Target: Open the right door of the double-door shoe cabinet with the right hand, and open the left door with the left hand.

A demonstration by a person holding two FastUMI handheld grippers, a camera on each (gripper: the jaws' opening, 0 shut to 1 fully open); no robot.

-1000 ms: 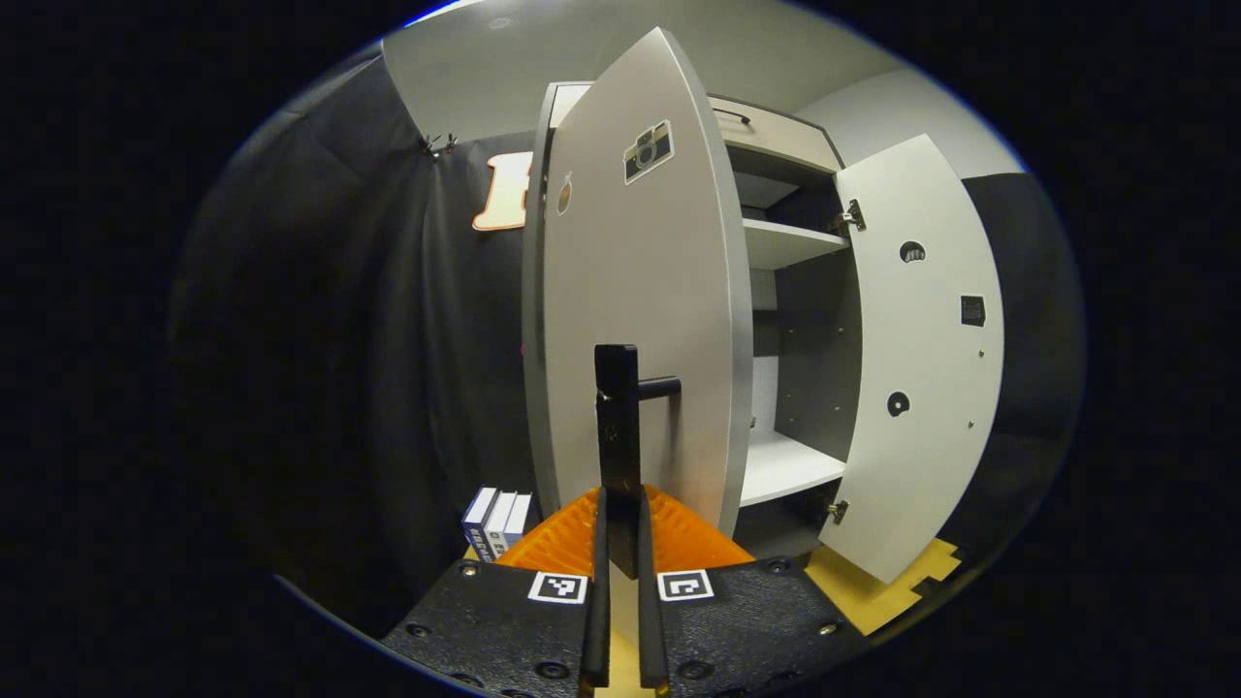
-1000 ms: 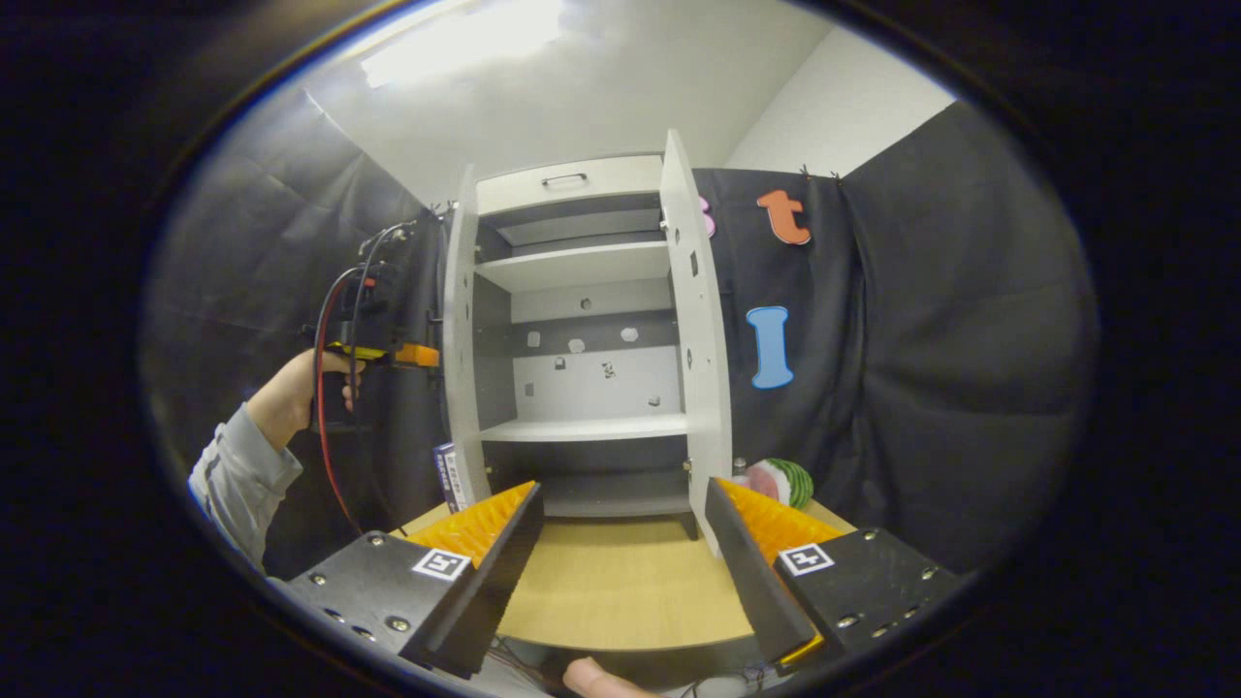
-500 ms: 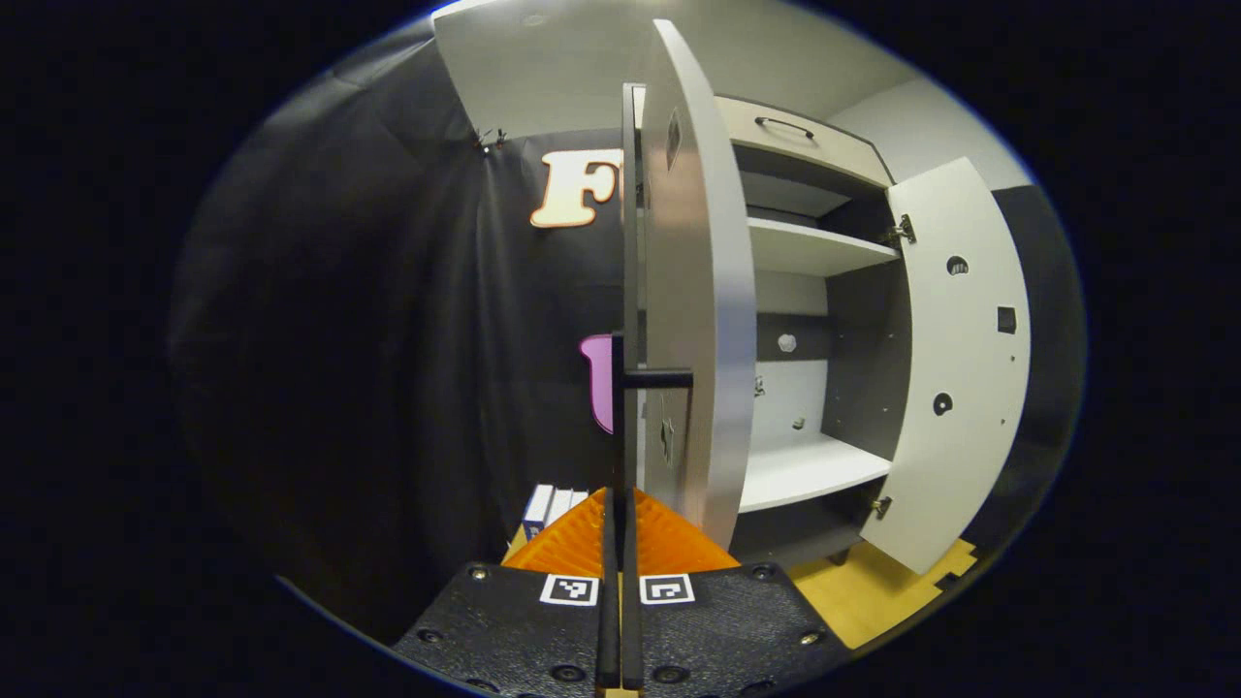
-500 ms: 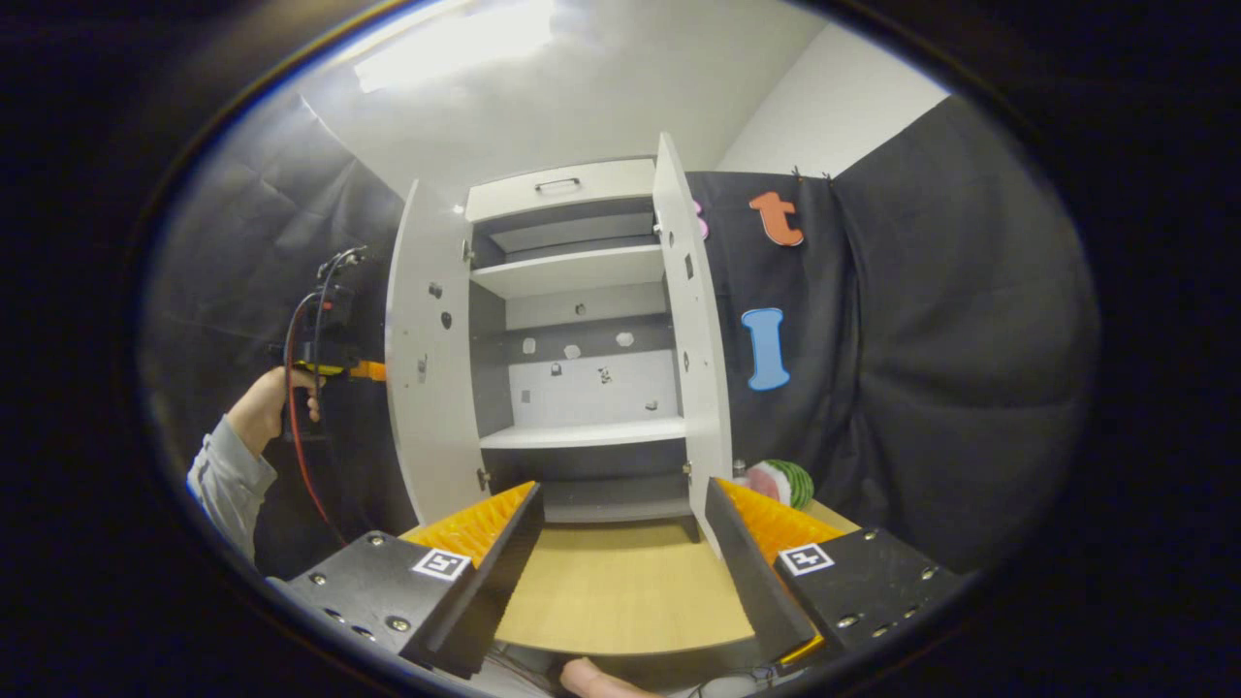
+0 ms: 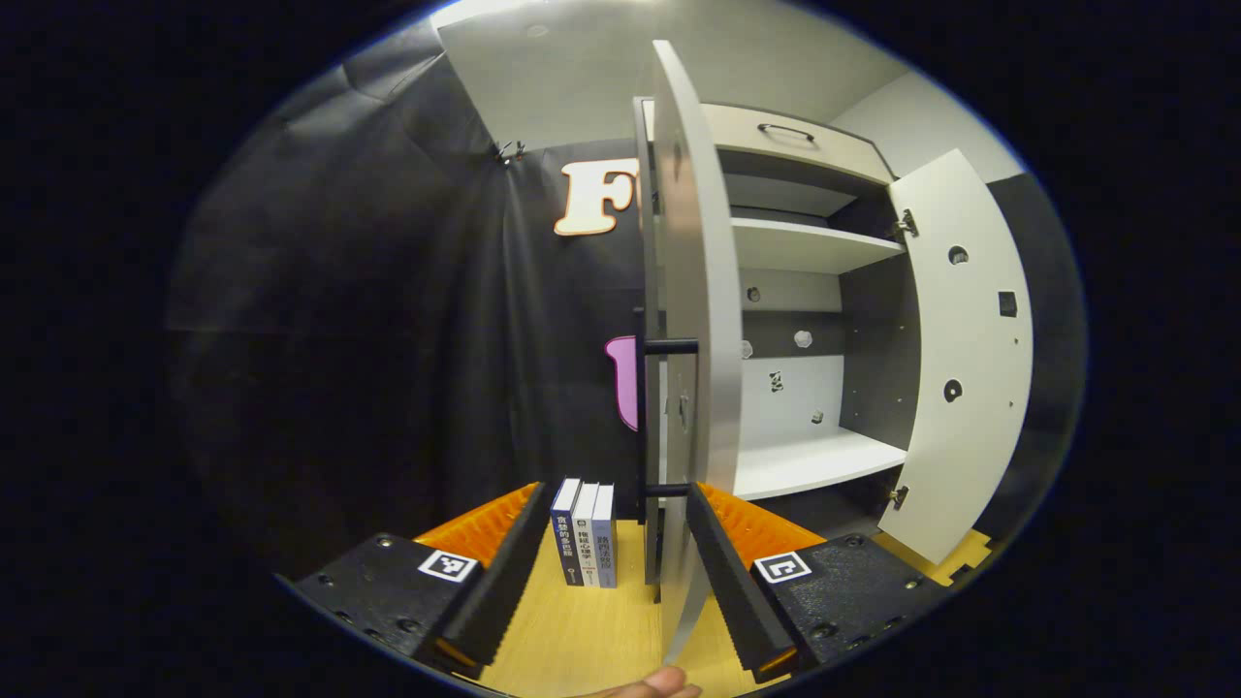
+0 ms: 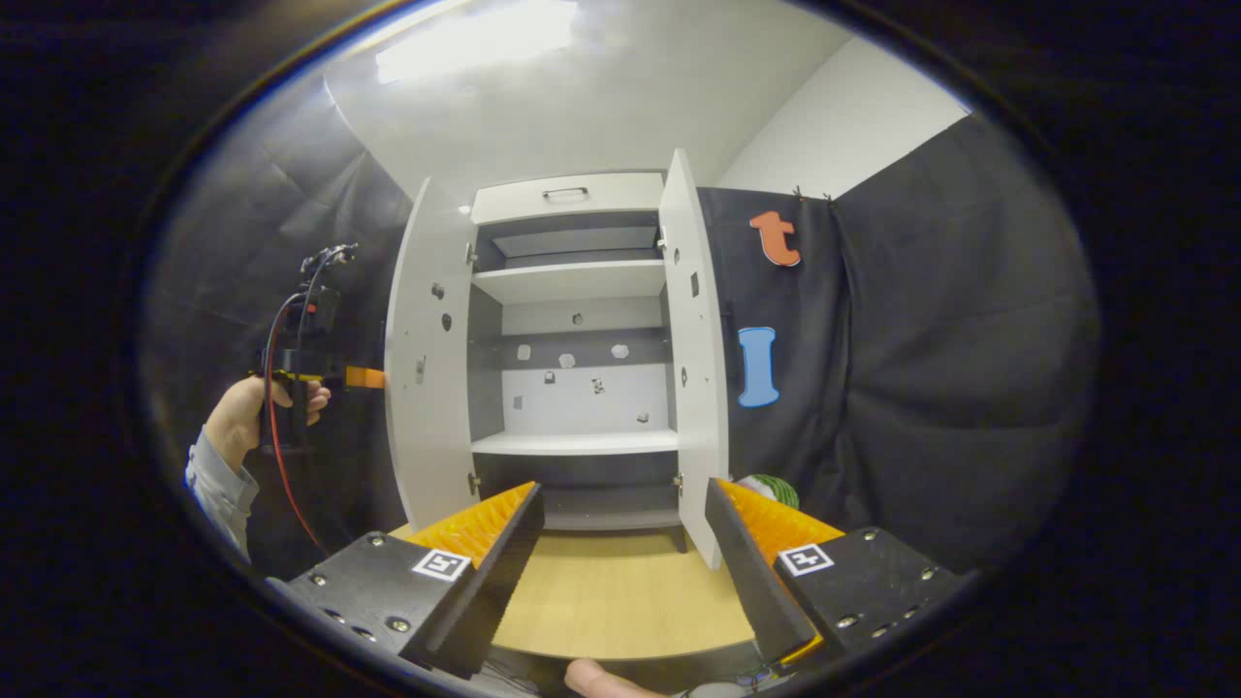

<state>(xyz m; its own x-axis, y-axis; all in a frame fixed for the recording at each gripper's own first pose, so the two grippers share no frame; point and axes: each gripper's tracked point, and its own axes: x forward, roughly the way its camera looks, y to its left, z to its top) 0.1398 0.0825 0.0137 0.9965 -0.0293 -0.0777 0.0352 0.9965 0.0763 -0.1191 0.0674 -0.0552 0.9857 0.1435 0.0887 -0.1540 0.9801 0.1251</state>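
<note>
The shoe cabinet [image 6: 572, 291] stands with both doors swung wide. In the left gripper view the left door [image 5: 696, 320] is seen edge-on, its black bar handle [image 5: 641, 417] on the outer face. My left gripper [image 5: 616, 582] is open, its fingers spread on either side of the handle and door edge, neither pressing on them. The right door [image 5: 970, 359] hangs open beyond the shelves. My right gripper [image 6: 625, 572] is open over the table, back from the cabinet, holding nothing. In the right gripper view the left gripper [image 6: 373, 377], held by a hand [image 6: 242, 417], sits just left of the left door [image 6: 427, 368].
Three books [image 5: 585, 533] stand upright on the wooden table [image 5: 591, 630] just left of the left door. A watermelon-patterned ball [image 6: 771, 488] lies behind the right door [image 6: 696, 359]. The cabinet shelves [image 6: 572, 443] are bare. Black cloth walls close in both sides.
My left gripper was shut on the left door's handle; it has opened and let go. The left door swung further out. The right gripper stayed open and nearly still.
</note>
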